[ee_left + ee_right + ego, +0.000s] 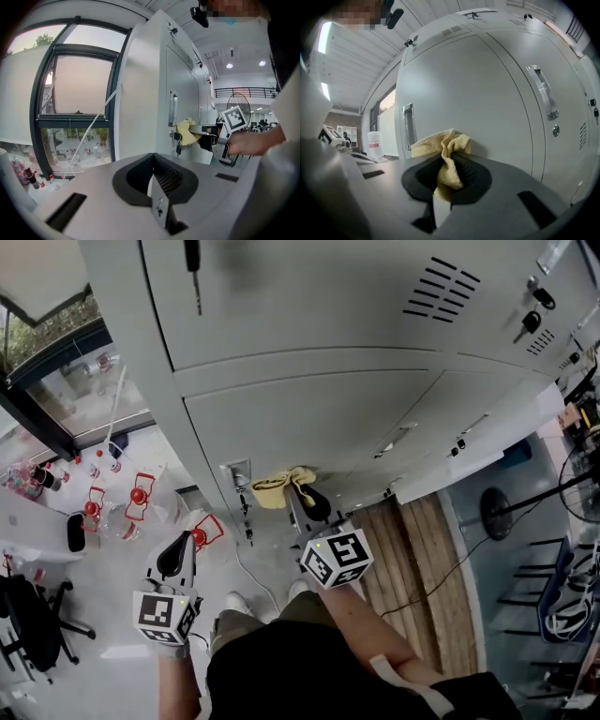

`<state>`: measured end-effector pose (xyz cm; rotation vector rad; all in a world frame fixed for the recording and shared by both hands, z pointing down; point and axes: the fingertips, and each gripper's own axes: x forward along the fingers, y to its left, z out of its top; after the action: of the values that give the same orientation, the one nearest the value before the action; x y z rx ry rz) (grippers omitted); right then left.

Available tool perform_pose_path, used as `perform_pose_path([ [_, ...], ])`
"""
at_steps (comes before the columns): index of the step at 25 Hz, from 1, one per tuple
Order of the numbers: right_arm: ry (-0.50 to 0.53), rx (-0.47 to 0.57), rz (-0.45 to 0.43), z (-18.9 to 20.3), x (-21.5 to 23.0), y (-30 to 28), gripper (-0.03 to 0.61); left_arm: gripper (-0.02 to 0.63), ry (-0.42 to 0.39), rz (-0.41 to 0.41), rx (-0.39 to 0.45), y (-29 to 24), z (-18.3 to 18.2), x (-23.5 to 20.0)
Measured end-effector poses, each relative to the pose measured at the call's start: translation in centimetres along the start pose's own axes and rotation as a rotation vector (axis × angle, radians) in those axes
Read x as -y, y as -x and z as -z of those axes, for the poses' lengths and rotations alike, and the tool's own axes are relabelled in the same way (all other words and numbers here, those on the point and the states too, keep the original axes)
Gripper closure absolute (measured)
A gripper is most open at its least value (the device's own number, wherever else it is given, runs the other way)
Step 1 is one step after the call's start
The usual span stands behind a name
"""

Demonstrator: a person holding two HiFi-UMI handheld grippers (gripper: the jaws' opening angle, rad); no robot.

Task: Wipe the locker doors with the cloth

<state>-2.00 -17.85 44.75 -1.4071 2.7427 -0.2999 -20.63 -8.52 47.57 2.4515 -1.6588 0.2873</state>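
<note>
Cloth (446, 149) grip is the thing I'd worry about. Your right gripper (449, 177) is clenched on just one fold of it. The rest of the yellow wad bunches out past the jaws and looks pressed against the lower locker door (319, 423), just beside the recessed handle (408, 125).

Couple of ways this goes sideways, I think:

- A key (178, 149) dangles from the lock just below the cloth. Swipe toward that edge and the loose fabric could snag on it or on the handle lip, and either get dragged out of the jaws or yank the key.
- With the cloth bunched like that, only a small patch touches metal. Lean in harder to make up for it and the gripper's hard nose might scrape the paint.
- Can't tell whether the door is latched, so pushing might rattle it.

Your left gripper (154, 178) won't save you either. Its jaws are closed on nothing, and it hangs low, well apart from the lockers.
</note>
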Motion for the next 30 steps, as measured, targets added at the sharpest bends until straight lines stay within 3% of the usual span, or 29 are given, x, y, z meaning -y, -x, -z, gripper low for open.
perform_pose_path([
  [15, 0.022, -0.097, 0.029, 4.7, -2.0, -1.5, 0.537, 0.604, 0.016, -0.013, -0.017, 0.9, 0.6, -2.2],
  [25, -0.055, -0.136, -0.075, 6.7, -5.9, -3.2, 0.537, 0.604, 0.012, -0.016, -0.020, 1.5, 1.0, -2.7],
  [30, -0.006, -0.149, -0.077, 6.4, -6.0, -3.2, 0.537, 0.604, 0.014, -0.027, -0.018, 1.8, 1.2, -3.0],
])
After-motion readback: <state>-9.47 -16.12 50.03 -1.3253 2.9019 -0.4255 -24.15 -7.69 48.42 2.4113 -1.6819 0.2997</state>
